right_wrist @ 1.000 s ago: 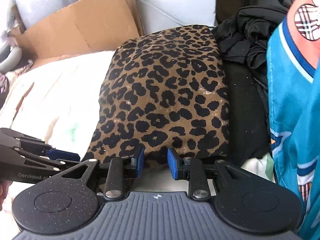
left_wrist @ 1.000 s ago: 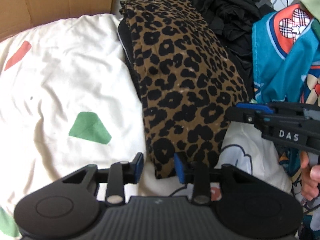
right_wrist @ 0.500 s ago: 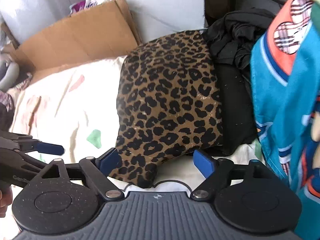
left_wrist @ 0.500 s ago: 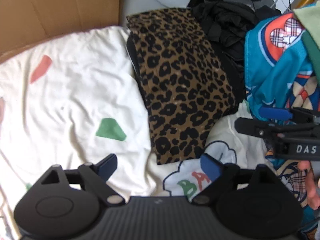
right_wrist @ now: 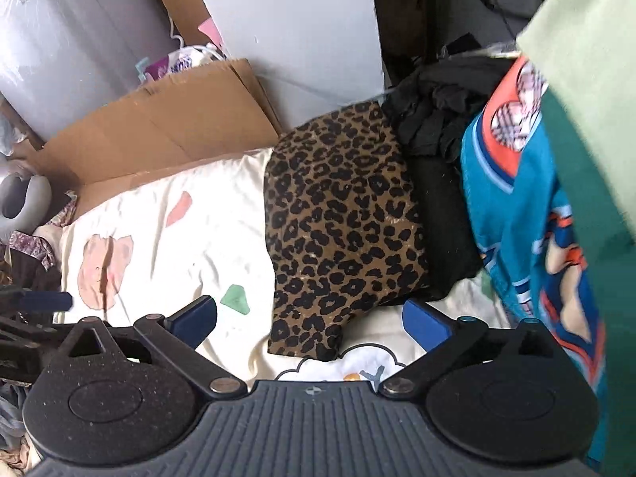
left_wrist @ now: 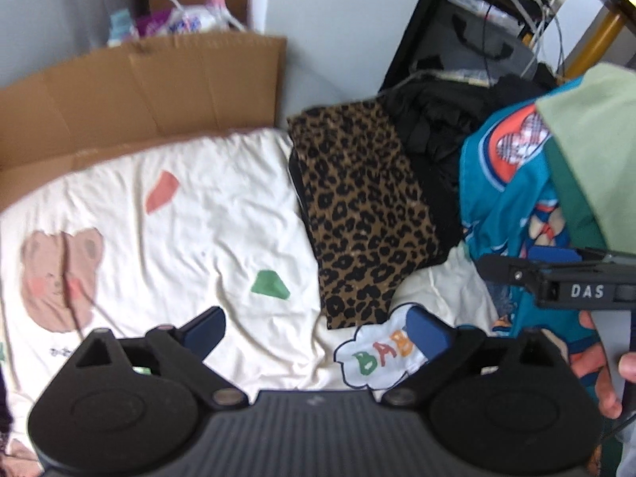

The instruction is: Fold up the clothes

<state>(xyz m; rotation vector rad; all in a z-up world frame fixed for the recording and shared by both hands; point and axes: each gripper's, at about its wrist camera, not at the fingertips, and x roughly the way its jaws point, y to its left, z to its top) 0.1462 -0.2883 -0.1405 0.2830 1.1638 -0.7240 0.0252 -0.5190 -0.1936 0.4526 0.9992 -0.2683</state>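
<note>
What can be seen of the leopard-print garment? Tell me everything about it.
The leopard-print garment is a soft, thin-looking fabric, tan-brown with black spots. It lies folded into a long, flat, roughly rectangular stack, with a narrower end nearest the cameras. It rests on the cream printed sheet, partly over a black garment that shows along its right side. A heap of crumpled black clothes sits at its far right corner. Neither gripper touches it: the left gripper and right gripper both stand open short of its near end.
</note>
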